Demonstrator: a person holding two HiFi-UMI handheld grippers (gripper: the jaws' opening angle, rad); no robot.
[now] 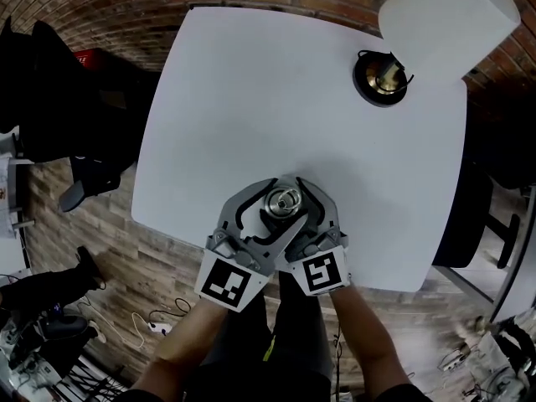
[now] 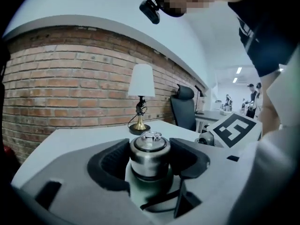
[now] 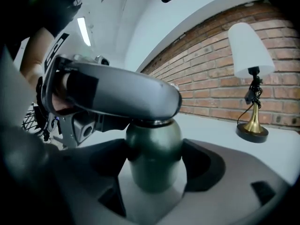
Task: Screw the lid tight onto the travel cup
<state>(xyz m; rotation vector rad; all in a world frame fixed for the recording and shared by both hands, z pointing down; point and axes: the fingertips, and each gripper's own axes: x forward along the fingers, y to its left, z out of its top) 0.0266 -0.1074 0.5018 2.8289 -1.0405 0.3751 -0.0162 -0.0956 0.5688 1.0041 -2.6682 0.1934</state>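
Note:
The travel cup stands near the white table's [image 1: 251, 99] front edge, between both grippers. Its dark green body [image 3: 154, 158] sits between the pads of my right gripper [image 3: 155, 161], which press on both of its sides. The steel lid [image 2: 149, 151] with a small ring on top [image 1: 283, 200] sits on the cup. My left gripper [image 2: 151, 148] reaches round the lid from above the right one. Its pads stand close beside the lid without clearly pressing on it. The cup's base is hidden.
A brass lamp [image 1: 381, 78] with a white shade [image 1: 448, 15] stands at the table's far right corner. A brick wall [image 2: 70, 93] runs behind the table. A black office chair [image 2: 185, 109] stands past it, and cables lie on the floor [image 1: 151, 325] at the left.

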